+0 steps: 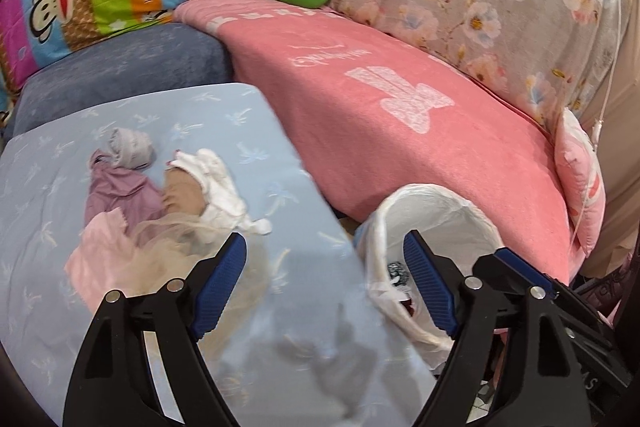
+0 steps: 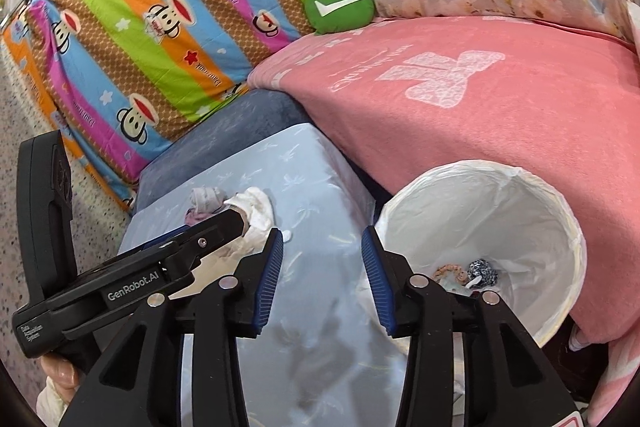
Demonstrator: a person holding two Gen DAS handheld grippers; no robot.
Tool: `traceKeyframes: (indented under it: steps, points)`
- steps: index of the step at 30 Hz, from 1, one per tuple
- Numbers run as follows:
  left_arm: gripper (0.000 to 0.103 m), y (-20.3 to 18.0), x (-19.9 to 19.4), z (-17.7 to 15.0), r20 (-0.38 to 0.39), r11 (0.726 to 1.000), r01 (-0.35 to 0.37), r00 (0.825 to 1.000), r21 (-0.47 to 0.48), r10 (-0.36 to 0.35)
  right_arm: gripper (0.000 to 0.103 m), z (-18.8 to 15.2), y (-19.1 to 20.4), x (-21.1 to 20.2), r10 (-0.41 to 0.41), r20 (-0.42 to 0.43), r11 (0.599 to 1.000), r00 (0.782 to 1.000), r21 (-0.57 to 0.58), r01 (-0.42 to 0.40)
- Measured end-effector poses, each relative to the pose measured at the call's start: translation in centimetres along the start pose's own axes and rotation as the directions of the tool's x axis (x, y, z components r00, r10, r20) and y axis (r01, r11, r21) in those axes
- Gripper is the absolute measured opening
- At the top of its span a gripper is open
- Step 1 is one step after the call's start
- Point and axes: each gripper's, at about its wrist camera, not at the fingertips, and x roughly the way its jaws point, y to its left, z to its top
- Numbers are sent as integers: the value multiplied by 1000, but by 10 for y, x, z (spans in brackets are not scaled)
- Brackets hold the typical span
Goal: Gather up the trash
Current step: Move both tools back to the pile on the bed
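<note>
Pale blue cloth surface [image 1: 280,131], crumpled scraps [image 1: 160,187] (pink, white, tan)

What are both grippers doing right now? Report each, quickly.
Left gripper: open, nothing between its fingers.
Right gripper: open, nothing between its fingers.

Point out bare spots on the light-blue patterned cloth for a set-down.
The light-blue patterned cloth is bare along its right side, between the heap of crumpled scraps and the white-lined bin, and in the near strip under both grippers. The far-left area is crowded by the heap.
</note>
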Motion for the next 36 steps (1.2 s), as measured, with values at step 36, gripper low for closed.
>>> traceKeyframes:
  steps: [36]
  points:
    - [85,200,-16,-50,-109,917,-262,965,-300,240,61,-66,147,144,68,-272,983,960,-145,-110]
